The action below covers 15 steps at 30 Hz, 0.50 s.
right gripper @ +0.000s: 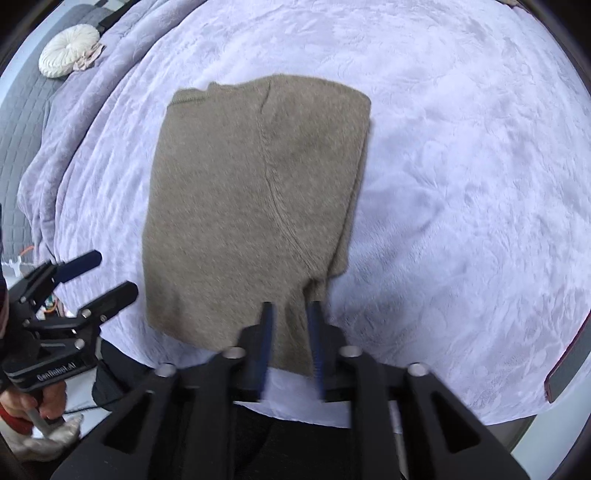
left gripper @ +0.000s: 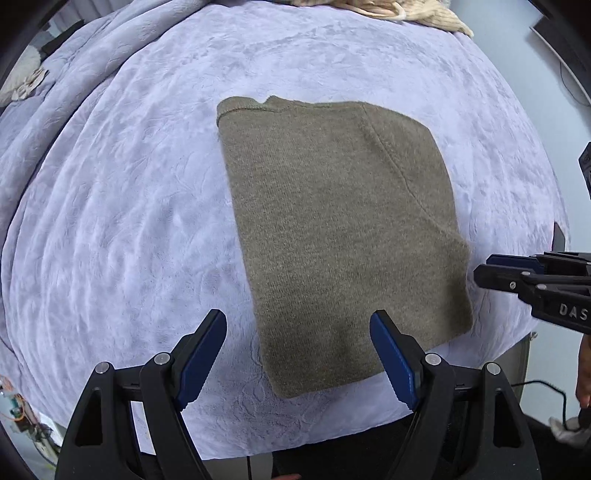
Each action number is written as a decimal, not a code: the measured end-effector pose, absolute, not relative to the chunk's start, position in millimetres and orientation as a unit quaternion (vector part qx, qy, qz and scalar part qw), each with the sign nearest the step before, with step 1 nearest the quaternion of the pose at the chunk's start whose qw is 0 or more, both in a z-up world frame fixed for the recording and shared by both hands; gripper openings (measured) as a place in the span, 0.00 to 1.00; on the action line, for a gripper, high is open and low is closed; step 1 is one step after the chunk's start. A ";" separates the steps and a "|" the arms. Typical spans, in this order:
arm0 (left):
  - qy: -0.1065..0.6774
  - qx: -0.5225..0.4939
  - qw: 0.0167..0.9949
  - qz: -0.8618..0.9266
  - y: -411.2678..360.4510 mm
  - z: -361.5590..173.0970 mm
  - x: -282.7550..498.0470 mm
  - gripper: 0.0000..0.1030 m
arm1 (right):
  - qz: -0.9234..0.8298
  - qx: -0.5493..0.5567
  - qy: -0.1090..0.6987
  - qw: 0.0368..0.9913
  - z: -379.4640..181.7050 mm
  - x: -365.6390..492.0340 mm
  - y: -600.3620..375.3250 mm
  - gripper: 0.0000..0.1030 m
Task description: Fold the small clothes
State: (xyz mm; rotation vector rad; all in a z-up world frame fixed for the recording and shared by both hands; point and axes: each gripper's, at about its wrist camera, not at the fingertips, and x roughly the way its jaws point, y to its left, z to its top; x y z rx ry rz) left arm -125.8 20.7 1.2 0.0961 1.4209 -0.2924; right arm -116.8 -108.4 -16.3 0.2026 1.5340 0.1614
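You are looking almost straight down on an olive-brown knitted sweater [left gripper: 340, 236], folded into a tall rectangle and lying flat on the lavender plush blanket [left gripper: 129, 221] that covers the bed. Take the sweater as your landmark. Its ribbed collar edge sits at the far end, and a curved sleeve seam runs down its right half.

Your left gripper [left gripper: 299, 343] hangs above the sweater's near left corner with its jaws spread wide; nothing is between the blue pads, and they touch neither the knit nor the blanket. In the right wrist view the same tool [right gripper: 107, 273] shows to the left of the sweater, clear of the fabric, with your hand [right gripper: 44, 402] wrapped around its handle.

Your right gripper [right gripper: 290, 321] is over the sweater's near right corner, its jaws partly apart. The fingers are blurred in that view, so it seems, though I cannot be sure, that the pads stand free of the cloth rather than pinching it. From the left wrist camera it [left gripper: 491, 269] enters from the right beside the sweater's lower right edge, and there no fabric is seen between its tips.

Far beyond the sweater's left side a round white cushion [right gripper: 68, 50] rests on a grey quilted cover [right gripper: 22, 122]. Beyond the collar end, cream knitwear [left gripper: 406, 11] lies at the blanket's far edge.
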 end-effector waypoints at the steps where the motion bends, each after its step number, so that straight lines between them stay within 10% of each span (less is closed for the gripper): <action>1: 0.650 0.041 0.748 -0.129 20.5 1.9 -124.5 0.80 | 0.072 0.096 0.687 0.717 -13.9 -114.7 -106.5 0.56; 3: 0.651 0.040 0.749 -0.117 22.9 3.4 -121.2 1.00 | 0.073 0.103 0.676 0.726 -5.0 -109.1 -106.4 0.62; 6: 0.651 0.040 0.751 -0.103 20.4 2.6 -117.4 1.00 | 0.068 0.095 0.667 0.736 1.0 -103.4 -98.2 0.79; 15: 0.647 0.025 0.759 -0.065 27.7 11.6 -109.2 1.00 | 0.031 0.067 0.652 0.755 10.9 -102.6 -90.8 0.86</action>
